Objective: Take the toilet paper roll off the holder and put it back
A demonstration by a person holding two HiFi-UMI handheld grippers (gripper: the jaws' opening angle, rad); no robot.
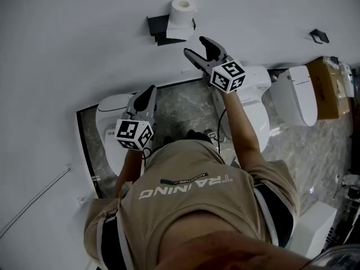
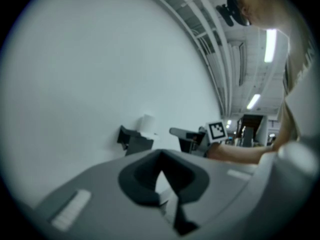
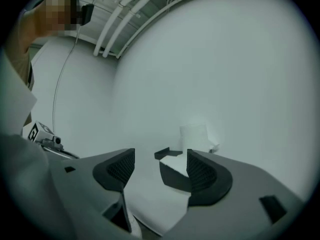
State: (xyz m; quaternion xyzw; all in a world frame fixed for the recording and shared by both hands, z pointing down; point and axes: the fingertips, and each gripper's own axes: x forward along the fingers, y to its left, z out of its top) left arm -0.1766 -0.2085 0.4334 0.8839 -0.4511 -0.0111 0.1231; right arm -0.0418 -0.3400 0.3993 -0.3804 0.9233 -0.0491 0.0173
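Head view: black holder [image 1: 162,29] is fixed on the white wall [image 1: 84,44], and the toilet paper roll [image 1: 183,10] stands upright on its right end. Right gripper [image 1: 196,45] sits just right of and below the holder, jaws spread, nothing between them, clear of holder and roll. Left gripper [image 1: 151,90] is well below the holder, jaws together, empty, over a white toilet [image 1: 109,114]. A second toilet [image 1: 260,89] is down-right of the holder, under the right arm. Person wears a beige shirt [image 1: 197,207].

Left gripper view: left gripper [image 2: 160,163] has its jaws together with nothing in them. Past them the holder [image 2: 134,139] is on the wall with the toilet paper roll [image 2: 146,124] on top. Right gripper [image 2: 187,135] is just right of the holder, not touching it.

Right gripper view: right gripper [image 3: 161,156] has its jaws wide apart and grips nothing. The holder [image 3: 172,173] shows in the gap, closer to the right-hand jaw. Toilet paper roll [image 3: 194,134] stands on the holder, above that jaw's tip. Can't tell any contact here. Left gripper's marker cube [image 3: 33,131] is far left of the holder.
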